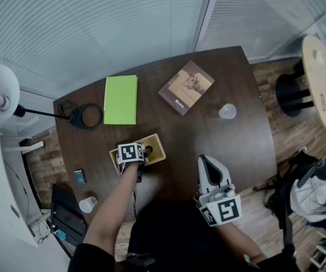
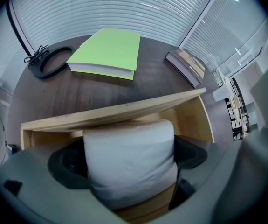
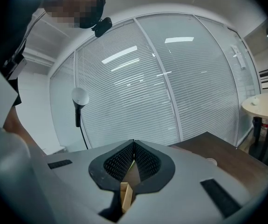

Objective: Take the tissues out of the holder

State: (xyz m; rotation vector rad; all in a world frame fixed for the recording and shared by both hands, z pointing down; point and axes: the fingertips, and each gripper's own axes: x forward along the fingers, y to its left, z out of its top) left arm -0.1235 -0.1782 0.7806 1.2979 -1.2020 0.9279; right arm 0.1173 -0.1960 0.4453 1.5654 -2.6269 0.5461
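A light wooden tissue holder (image 1: 156, 151) stands on the dark table near its front left. My left gripper (image 1: 144, 151) reaches into it from above. In the left gripper view a white pack of tissues (image 2: 130, 158) sits inside the holder (image 2: 115, 114), and the left gripper (image 2: 129, 157) straddles it with its jaws spread wide. One dark pad (image 2: 66, 164) lies close beside each flank of the pack, which shows no squeeze. My right gripper (image 1: 209, 166) hovers over the table's front edge, right of the holder. It is shut (image 3: 133, 146) with nothing in it.
Behind the holder lie a green book (image 1: 121, 99) and a brown book (image 1: 186, 87). A black lamp base ring (image 1: 87, 116) sits at the back left, a clear cup (image 1: 227, 111) at the right. A small blue item (image 1: 80, 177) lies near the left edge. A paper cup (image 1: 87, 204) stands on the floor.
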